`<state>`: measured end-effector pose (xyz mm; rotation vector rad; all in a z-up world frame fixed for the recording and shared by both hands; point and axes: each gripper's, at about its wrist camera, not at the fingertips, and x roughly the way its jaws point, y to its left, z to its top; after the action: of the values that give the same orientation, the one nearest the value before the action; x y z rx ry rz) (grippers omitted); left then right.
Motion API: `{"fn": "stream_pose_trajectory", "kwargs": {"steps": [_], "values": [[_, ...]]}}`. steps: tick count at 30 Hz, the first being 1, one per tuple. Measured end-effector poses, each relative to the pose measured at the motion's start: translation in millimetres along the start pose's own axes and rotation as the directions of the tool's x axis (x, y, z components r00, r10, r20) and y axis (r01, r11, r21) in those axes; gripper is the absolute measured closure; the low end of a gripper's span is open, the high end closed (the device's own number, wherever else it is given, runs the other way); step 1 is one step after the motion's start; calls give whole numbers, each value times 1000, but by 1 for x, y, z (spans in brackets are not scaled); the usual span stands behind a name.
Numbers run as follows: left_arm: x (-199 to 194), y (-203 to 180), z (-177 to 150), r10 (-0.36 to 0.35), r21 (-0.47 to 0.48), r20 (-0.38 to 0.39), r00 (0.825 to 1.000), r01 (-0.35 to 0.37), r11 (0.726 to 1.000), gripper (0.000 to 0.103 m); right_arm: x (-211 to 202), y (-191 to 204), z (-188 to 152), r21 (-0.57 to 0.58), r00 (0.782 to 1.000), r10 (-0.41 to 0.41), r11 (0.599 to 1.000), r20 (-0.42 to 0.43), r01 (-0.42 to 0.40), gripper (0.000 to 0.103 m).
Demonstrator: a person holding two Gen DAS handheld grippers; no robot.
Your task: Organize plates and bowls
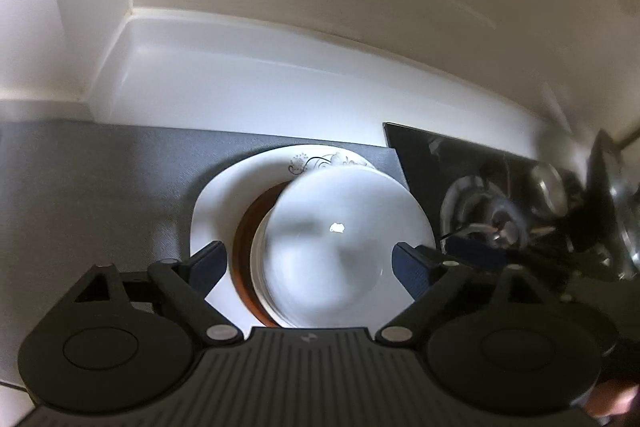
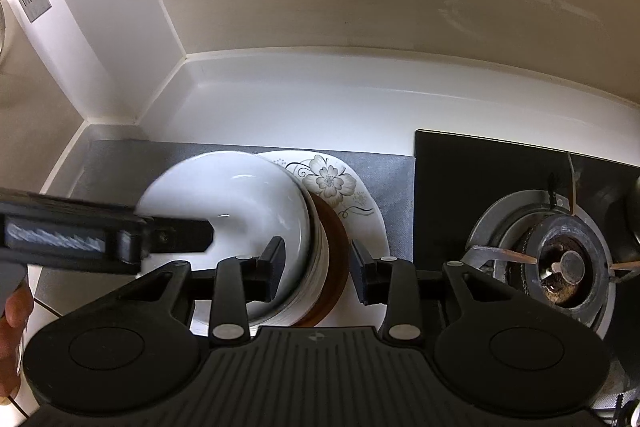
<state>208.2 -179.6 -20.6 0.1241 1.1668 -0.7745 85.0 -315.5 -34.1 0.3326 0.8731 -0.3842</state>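
Our left gripper (image 1: 306,263) hangs spread above the bowl (image 1: 340,247); our right gripper (image 2: 316,269) straddles its rim, fingers apart.

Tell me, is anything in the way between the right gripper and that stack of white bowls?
Nothing visible blocks it. The right gripper is open, its fingers straddling the rim side of the white bowls, which sit on a brown dish atop the flowered plate. The left gripper reaches in from the other side.

left claw (image 1: 306,263): jaws wide apart | right claw (image 2: 316,267): jaws apart, hovering
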Motion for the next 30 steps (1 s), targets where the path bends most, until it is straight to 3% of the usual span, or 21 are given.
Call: {"fn": "stream_pose_trajectory", "kwargs": {"steps": [7, 11, 18, 27, 30], "values": [[-1, 16, 0, 61, -31, 3, 998, -61, 998, 11, -1, -2, -1, 14, 1000, 16, 1000, 9, -16, 65], [-10, 17, -13, 137, -5, 43, 990, -137, 991, 7, -8, -6, -3, 40, 999, 30, 999, 22, -30, 64], [-33, 2, -48, 276, 97, 147, 950, -291, 952, 6, -30, 4, -29, 55, 997, 57, 997, 44, -59, 48], [-70, 3, -104, 323, 119, 228, 919, -355, 927, 0, -69, 30, -81, 61, 993, 39, 997, 107, -46, 27], [-84, 6, -120, 317, 119, 245, 916, -353, 928, 0, -87, 42, -98, 48, 989, 24, 998, 149, -32, 20]]}}
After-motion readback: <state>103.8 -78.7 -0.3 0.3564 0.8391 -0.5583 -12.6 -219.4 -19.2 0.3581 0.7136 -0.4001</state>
